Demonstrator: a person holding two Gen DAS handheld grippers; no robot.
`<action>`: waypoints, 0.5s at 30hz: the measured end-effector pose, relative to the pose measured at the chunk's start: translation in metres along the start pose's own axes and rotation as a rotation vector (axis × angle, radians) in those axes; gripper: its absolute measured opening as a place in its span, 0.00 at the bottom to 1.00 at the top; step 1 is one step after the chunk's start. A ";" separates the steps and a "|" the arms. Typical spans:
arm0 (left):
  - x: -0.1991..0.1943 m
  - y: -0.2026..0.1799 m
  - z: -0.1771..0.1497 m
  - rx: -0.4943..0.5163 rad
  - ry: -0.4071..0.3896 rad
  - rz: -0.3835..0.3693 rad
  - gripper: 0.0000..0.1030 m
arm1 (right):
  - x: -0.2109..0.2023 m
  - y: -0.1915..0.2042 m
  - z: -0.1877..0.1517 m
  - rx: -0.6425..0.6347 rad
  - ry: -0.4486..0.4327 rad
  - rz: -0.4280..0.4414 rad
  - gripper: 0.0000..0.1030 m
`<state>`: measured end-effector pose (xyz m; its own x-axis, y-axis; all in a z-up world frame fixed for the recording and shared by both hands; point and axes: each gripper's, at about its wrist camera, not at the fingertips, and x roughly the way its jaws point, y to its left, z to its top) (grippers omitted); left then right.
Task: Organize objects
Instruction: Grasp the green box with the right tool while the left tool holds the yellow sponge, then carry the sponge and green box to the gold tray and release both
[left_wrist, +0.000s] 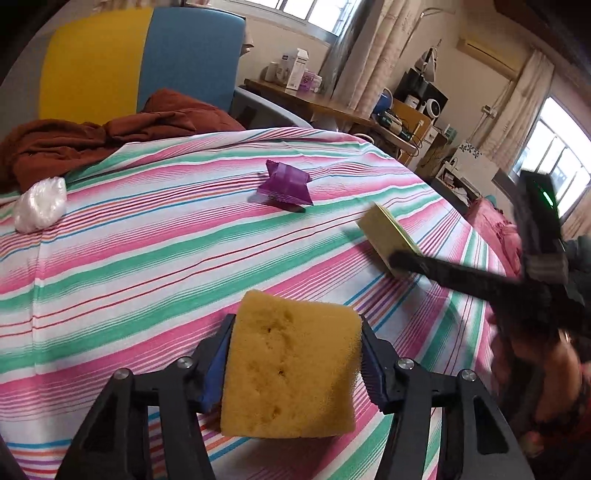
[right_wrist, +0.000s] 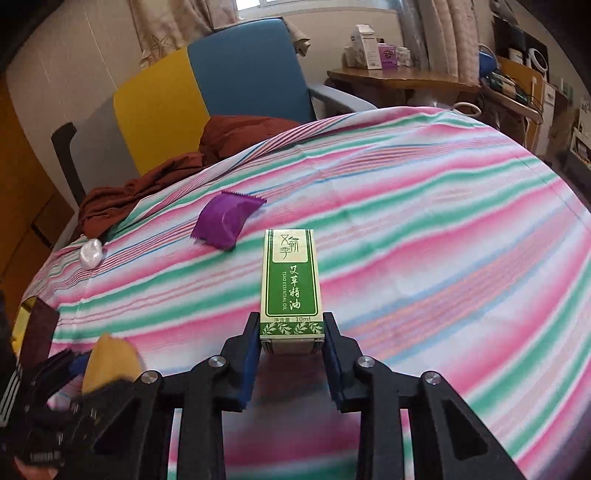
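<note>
Looking across the bench, we see its striped cloth spread wide, with a rust-brown garment bunched at the far edge before a yellow and blue chair. Our left claw presses its pads into both sides of a yellow sponge, lifted just above the cloth near us. Our right claw is clamped on the lower end of a small green oil box. A purple packet lies mid-cloth, and a crumpled white plastic wad sits by the garment.
</note>
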<state>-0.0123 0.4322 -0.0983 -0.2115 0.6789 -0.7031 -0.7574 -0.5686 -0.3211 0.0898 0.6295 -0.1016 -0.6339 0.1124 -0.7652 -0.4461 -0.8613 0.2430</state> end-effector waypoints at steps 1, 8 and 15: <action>-0.002 0.002 -0.001 -0.010 -0.004 0.002 0.59 | -0.005 0.001 -0.006 -0.006 0.000 -0.013 0.30; -0.018 0.004 -0.012 -0.013 -0.040 0.047 0.58 | -0.028 0.013 -0.040 0.038 -0.027 -0.008 0.30; -0.033 0.007 -0.024 -0.009 -0.054 0.095 0.58 | -0.039 0.036 -0.062 0.077 -0.033 0.025 0.30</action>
<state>0.0044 0.3944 -0.0923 -0.3155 0.6455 -0.6956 -0.7270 -0.6355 -0.2599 0.1373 0.5631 -0.1002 -0.6656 0.1084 -0.7384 -0.4760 -0.8237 0.3081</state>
